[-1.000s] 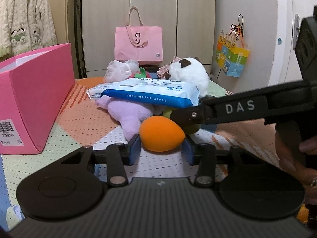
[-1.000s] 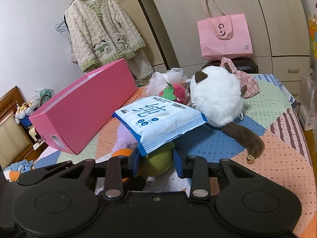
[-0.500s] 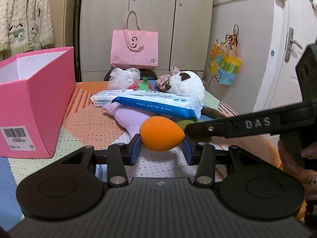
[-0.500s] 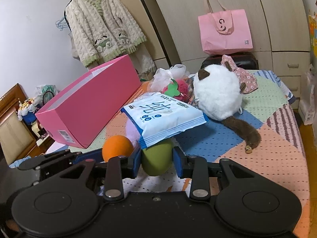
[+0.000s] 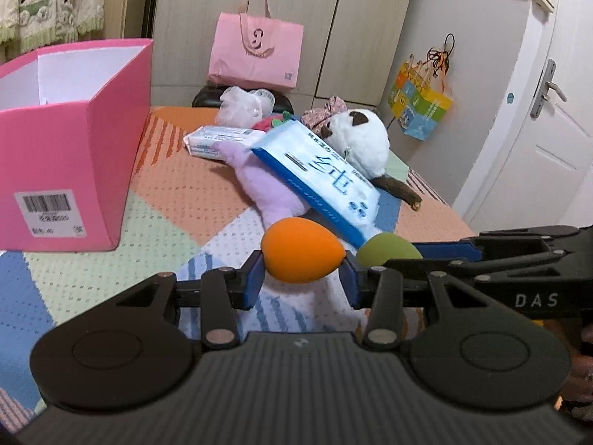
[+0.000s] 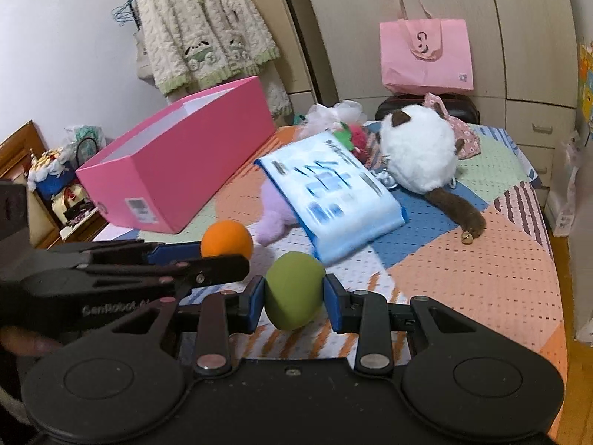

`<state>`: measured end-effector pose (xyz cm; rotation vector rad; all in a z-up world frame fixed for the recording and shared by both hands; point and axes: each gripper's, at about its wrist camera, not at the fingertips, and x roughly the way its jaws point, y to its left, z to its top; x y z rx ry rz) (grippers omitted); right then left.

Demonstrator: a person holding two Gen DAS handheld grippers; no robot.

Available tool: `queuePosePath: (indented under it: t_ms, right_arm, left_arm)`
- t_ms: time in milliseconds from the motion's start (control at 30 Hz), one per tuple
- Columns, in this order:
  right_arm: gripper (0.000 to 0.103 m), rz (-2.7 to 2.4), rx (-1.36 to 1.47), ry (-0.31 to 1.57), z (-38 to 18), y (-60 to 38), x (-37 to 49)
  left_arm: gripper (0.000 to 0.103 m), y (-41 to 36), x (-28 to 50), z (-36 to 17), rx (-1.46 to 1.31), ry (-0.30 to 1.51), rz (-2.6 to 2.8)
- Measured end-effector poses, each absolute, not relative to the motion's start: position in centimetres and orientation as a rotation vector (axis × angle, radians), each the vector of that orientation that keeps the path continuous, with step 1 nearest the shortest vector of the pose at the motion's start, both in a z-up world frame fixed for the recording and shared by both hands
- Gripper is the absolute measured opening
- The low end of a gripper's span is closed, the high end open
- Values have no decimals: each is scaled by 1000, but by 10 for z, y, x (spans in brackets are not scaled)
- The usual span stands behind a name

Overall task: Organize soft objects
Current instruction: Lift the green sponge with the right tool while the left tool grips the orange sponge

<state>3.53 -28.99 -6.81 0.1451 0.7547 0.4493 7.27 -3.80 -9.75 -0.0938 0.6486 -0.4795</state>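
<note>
pink box (image 5: 70,155) ahead-left of both jaws, open top, inside mostly hidden. wipes pack (image 6: 333,193) beyond the jaws, now tipped up on the purple plush (image 5: 267,189), blurred. orange sponge (image 5: 302,256) clamped in left gripper (image 5: 302,272), green sponge (image 6: 294,289) clamped in right gripper (image 6: 294,302). both lifted clear of the quilt (image 6: 481,259) since a second ago, so likely headed for the box. green sponge half hidden in left view.

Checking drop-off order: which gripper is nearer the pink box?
Left. The left gripper, holding the orange sponge, sits beside the pink box; the right gripper, holding the green sponge, is farther out.
</note>
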Motion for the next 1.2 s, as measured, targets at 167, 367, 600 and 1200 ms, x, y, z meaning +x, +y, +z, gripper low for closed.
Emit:
queuePosePath:
  t_ms: [167, 367, 600, 1200]
  right_arm:
    - [40, 469, 124, 761, -61, -278, 28]
    - [40, 506, 105, 813, -58, -259, 27]
    - [40, 619, 75, 834, -44, -229, 24]
    - [40, 760, -56, 736, 13, -164, 38]
  left_arm:
    - [42, -16, 70, -96, -98, 675, -516]
    - [42, 9, 63, -91, -63, 722, -523]
    - [42, 28, 56, -78, -31, 771, -550]
    - [42, 94, 48, -10, -31, 698, -517]
